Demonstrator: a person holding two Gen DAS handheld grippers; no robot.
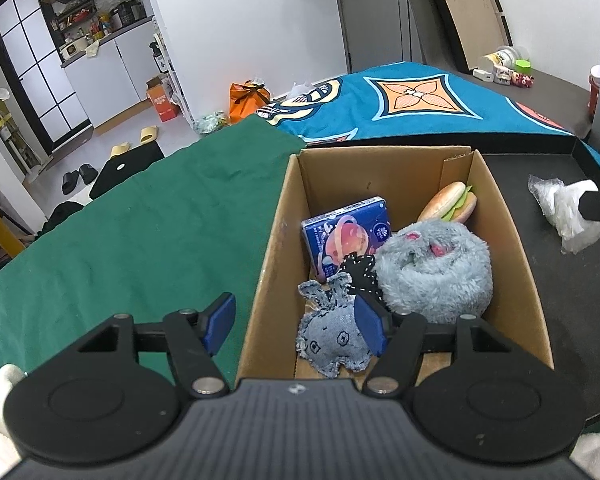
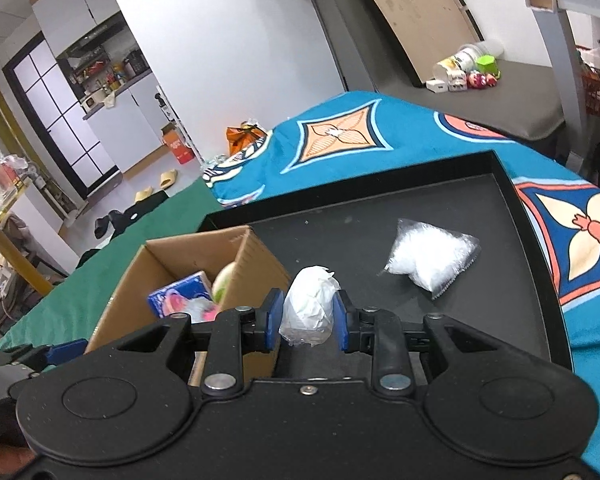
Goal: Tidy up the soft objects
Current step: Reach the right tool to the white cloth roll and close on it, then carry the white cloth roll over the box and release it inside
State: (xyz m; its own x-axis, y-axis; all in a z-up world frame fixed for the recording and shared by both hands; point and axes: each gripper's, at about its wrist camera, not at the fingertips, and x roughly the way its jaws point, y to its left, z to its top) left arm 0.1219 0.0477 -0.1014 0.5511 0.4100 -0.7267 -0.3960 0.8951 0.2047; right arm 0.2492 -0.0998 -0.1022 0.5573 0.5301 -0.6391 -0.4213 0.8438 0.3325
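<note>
A cardboard box (image 1: 276,240) stands at the left edge of a black tray (image 2: 380,220). In the box lie a denim plush (image 1: 332,336), a grey furry plush (image 1: 436,268), a blue tissue pack (image 1: 344,236), a toy burger (image 1: 452,202) and a black stitched cloth (image 1: 360,272). My left gripper (image 1: 296,322) is open, straddling the box's left wall, right finger beside the denim plush. My right gripper (image 2: 307,320) is shut on a white wrapped bundle (image 2: 310,308) above the tray, right of the box (image 2: 256,264). A clear bag of white stuffing (image 2: 432,256) lies on the tray.
A green cloth (image 1: 140,232) covers the table left of the box. A blue patterned blanket (image 2: 340,140) lies behind and right of the tray. Small jars and toys (image 2: 468,72) stand on a grey surface at the back right.
</note>
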